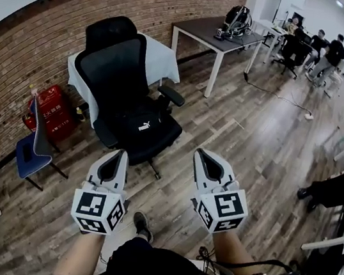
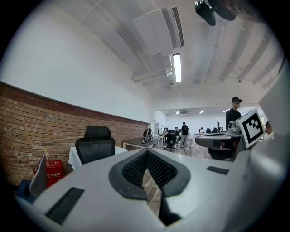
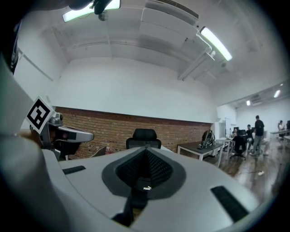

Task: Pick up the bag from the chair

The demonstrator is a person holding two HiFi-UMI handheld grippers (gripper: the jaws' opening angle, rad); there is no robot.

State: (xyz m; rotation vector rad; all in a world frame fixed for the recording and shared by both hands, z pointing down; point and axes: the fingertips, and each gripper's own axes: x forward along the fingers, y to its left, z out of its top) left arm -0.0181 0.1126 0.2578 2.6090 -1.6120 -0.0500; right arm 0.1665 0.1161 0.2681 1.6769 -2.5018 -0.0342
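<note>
Head view: a black bag (image 1: pixel 140 124) with a small white logo lies on the seat of a black office chair (image 1: pixel 115 69) in front of a brick wall (image 1: pixel 32 40). The person's left gripper (image 1: pixel 120 154) and right gripper (image 1: pixel 202 153) are held level, side by side, short of the seat's front edge and touching nothing. Both pairs of tongs are pressed together with nothing between them, as the left gripper view and right gripper view confirm.

The pickup appears to be at the approach stage, with the bag not yet touched. The next move likely calls for spreading at least one pair of tongs and reaching in over the seat edge for a fold or strap; no handle can be made out.

Bare wooden floor (image 1: pixel 267 149) lies open between person and chair. An armrest (image 1: pixel 171 94) flanks the bag on the right and the backrest stands behind it, so the front looks the freest way in. A cloth-draped table (image 1: pixel 162 57) sits just behind the chair, a small blue chair (image 1: pixel 30 153) stands to the left, and a grey table (image 1: pixel 208 32) is well apart. Such a chair may swivel if nudged.
</note>
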